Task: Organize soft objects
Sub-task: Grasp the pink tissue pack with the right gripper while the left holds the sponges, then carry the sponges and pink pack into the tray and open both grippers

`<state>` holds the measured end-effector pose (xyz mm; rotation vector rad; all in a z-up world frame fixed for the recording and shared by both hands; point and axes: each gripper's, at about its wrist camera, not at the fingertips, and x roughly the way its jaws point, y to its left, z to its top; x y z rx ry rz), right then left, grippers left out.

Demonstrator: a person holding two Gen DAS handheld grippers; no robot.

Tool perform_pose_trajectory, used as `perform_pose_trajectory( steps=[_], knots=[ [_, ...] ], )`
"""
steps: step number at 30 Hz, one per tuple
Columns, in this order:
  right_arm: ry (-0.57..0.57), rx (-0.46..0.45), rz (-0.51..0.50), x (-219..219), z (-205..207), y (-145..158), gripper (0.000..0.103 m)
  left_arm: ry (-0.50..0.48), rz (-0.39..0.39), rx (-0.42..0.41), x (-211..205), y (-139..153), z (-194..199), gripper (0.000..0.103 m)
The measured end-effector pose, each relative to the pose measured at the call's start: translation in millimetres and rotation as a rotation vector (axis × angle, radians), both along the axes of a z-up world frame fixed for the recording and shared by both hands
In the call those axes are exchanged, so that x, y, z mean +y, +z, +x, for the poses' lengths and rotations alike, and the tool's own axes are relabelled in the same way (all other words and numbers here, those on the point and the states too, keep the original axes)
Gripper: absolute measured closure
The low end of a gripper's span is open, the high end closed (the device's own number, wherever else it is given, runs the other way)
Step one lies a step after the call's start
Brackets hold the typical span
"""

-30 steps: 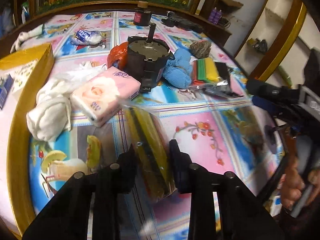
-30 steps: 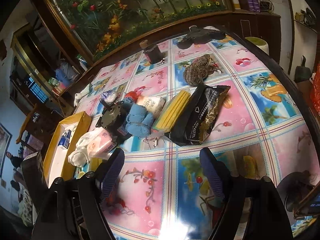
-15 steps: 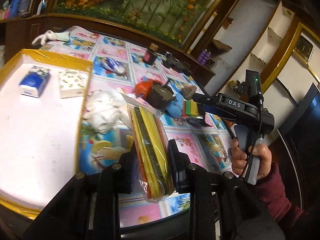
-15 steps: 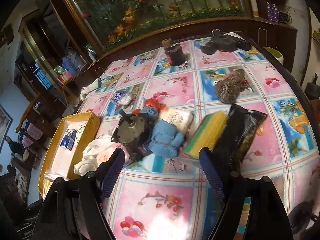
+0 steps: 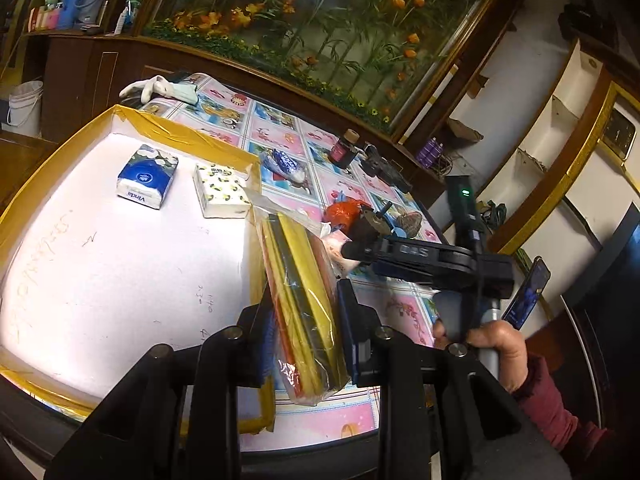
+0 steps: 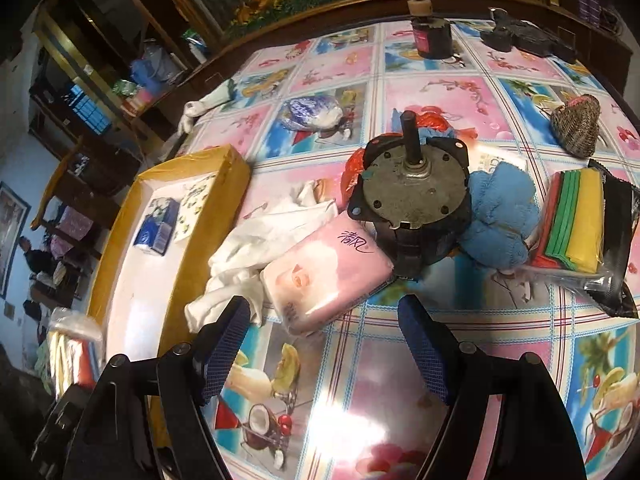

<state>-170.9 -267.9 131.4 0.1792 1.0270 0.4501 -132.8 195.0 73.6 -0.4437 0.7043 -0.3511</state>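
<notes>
Since the earlier frames, you are carrying the bagged cloth pack (image 5: 304,304) away from the cluttered table centre and out to the near edge of the yellow-rimmed tray (image 5: 24,208), while your right gripper (image 6: 324,344) is closing in on the pink tissue pack (image 6: 326,276). Your left gripper (image 5: 306,330) is pinching the cloth pack across its lower half, pads pressed on the plastic, so the upper half is standing free above the jaws. You are aiming for the tray's bare white floor, near the blue Vinda tissue pack (image 5: 147,178) and the lemon-print tissue pack (image 5: 221,192); judging by the slack bag, lower it flat before releasing so it is not tipping onto the rim. The right gripper's jaws are standing spread and empty, just short of the pink pack, which is lying on the white gloves (image 6: 256,248) against the grey motor (image 6: 412,192). Approach along its long side, clear of the motor.
</notes>
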Motion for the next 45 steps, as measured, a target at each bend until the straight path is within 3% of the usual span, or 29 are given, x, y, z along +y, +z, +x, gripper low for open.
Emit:
perform_pose_trajectory(
  steps=[4,6,9,11,15,18,23,32,38,45],
  knots=[
    [-0.159,0.030,-0.060,20,16,-9,0.026,0.003,-0.026,0.003,9,-5,0,0.078],
    [-0.203,0.060,-0.039,29,23,-16,0.026,0.003,-0.033,0.003,12,-7,-1,0.078],
    [-0.239,0.042,-0.095,49,28,-21,0.022,0.002,-0.041,0.002,17,-8,-5,0.078],
    [-0.237,0.025,-0.119,59,30,-22,0.024,0.007,-0.048,0.001,21,-8,-6,0.078],
    [-0.232,0.006,-0.081,55,27,-21,0.050,0.023,-0.060,0.005,28,-11,-7,0.078],
    [-0.194,-0.003,-0.046,38,13,-20,0.061,0.029,-0.068,0.009,30,-13,-8,0.078],
    [-0.133,-0.003,0.041,17,-4,-20,0.069,0.043,-0.071,0.021,31,-13,-9,0.078],
    [-0.100,-0.064,0.142,-16,-28,0,0.069,0.090,-0.064,0.039,50,-2,-5,0.078],
    [-0.023,-0.100,0.208,-16,-40,21,0.069,0.180,0.058,0.113,81,0,22,0.078],
    [0.130,-0.091,0.214,39,-33,29,0.069,0.225,0.183,0.174,103,-7,76,0.078]
  ],
)
